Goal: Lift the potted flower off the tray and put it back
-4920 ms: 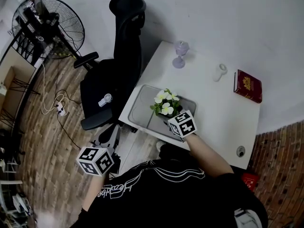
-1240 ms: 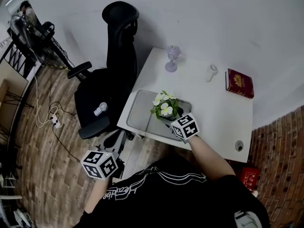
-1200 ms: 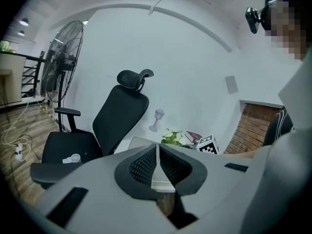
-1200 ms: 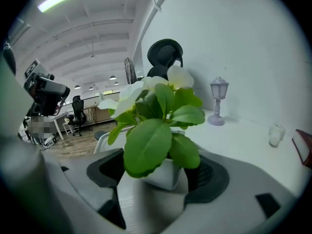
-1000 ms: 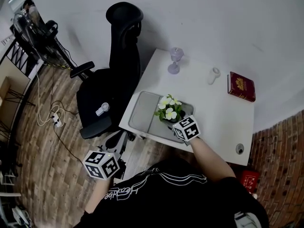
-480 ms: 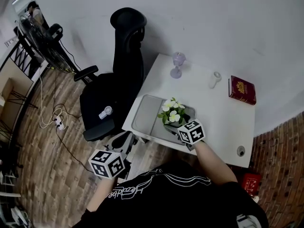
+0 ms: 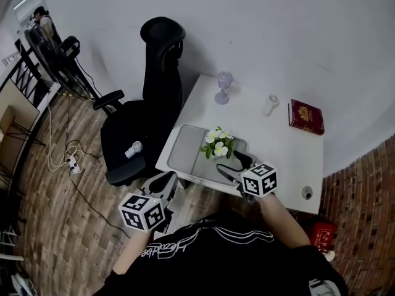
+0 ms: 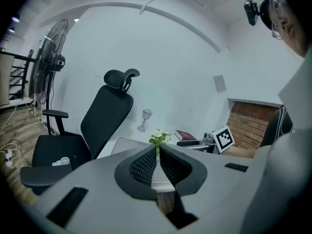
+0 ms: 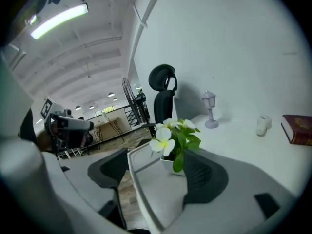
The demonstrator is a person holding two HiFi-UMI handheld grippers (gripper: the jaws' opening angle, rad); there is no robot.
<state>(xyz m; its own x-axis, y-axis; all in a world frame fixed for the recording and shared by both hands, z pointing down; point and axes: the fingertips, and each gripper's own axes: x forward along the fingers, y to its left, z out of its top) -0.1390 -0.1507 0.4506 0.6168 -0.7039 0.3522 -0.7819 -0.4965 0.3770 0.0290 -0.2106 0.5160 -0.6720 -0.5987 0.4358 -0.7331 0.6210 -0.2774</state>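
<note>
The potted flower (image 7: 217, 145), white blooms and green leaves in a small white pot, stands on the grey tray (image 7: 184, 154) at the near left part of the white table. My right gripper (image 7: 229, 163) hovers just in front of the pot, drawn back from it. Its jaws are wide apart and closing, and no pad touches anything. In the right gripper view the flower (image 9: 173, 136) and the tray (image 9: 146, 182) lie beyond the right gripper (image 9: 158, 172). My left gripper (image 7: 163, 181) hangs off the table's near left edge, shut and empty. In its own view the left gripper (image 8: 157, 162) points at the flower (image 8: 159, 138).
A black office chair (image 7: 151, 103) stands against the table's left side. On the table behind the tray are a lavender lamp-shaped ornament (image 7: 222, 88), a small white object (image 7: 268, 105) and a red book (image 7: 305, 117). A cable hole (image 7: 307, 193) sits near the right front corner.
My right gripper has drawn back from the pot toward me and risen; its fingers now show apart in front of the flower. The flower stays on the tray. The left gripper barely shifted.
</note>
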